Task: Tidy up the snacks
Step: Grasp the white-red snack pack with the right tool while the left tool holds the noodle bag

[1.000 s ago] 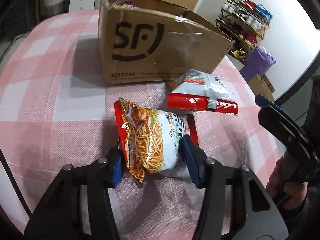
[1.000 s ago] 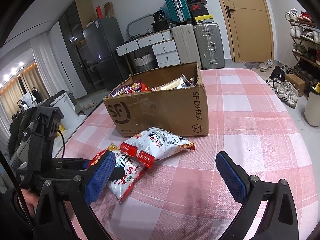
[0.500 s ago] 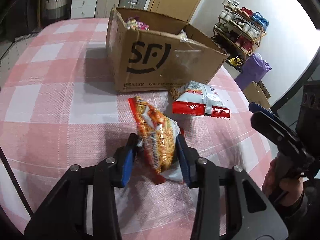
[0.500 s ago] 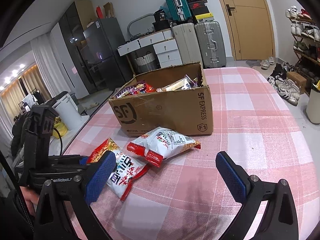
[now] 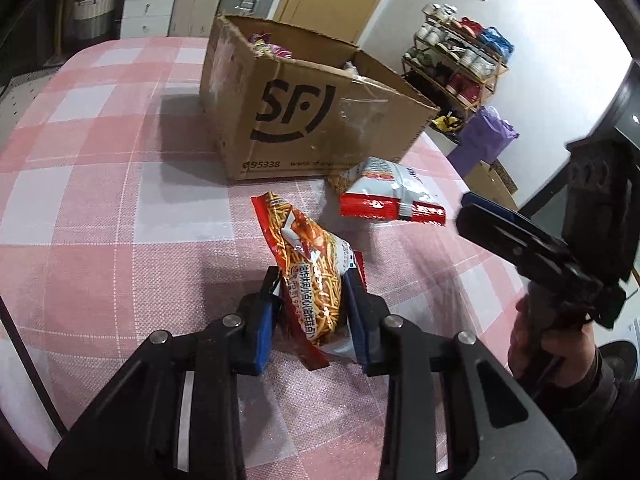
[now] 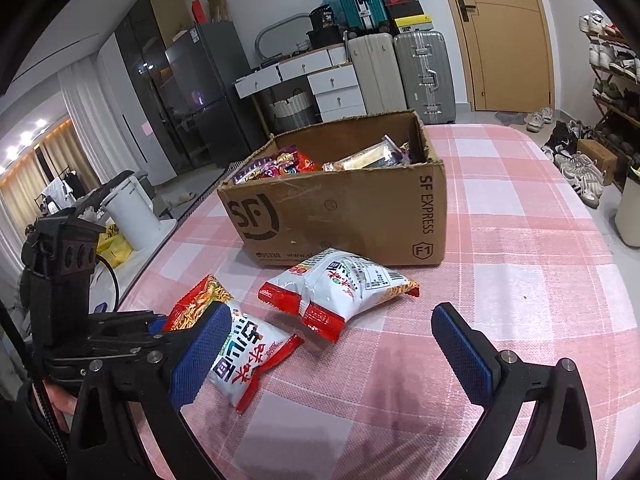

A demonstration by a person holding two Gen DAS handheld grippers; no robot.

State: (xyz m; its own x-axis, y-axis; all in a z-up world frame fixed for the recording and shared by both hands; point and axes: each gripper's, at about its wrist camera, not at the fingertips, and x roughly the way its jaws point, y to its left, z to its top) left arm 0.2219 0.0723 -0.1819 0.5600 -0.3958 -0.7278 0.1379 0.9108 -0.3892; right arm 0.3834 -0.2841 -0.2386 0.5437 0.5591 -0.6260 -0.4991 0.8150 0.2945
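My left gripper (image 5: 310, 312) is shut on a red and white noodle-snack bag (image 5: 310, 268), squeezing it edge-up just above the pink checked tablecloth (image 5: 100, 208). The same bag (image 6: 244, 356) shows in the right wrist view, with the left gripper (image 6: 160, 326) on its left end. A second white and red snack bag (image 5: 390, 196) (image 6: 340, 286) lies flat in front of the open SF cardboard box (image 5: 304, 116) (image 6: 344, 208), which holds several snacks. My right gripper (image 6: 324, 356) is open and empty, hovering over the table near both bags; it also shows in the left wrist view (image 5: 520, 236).
The table edge (image 5: 24, 352) falls away at the left. A shoe rack (image 5: 456, 64), a purple bag (image 5: 486, 136), suitcases (image 6: 400, 68), a fridge (image 6: 200, 92) and a door (image 6: 504, 32) stand around the room.
My left gripper has closed on the noodle-snack bag and lifted it, turning it from flat to edge-up. The right gripper has stayed open and shifted slightly.
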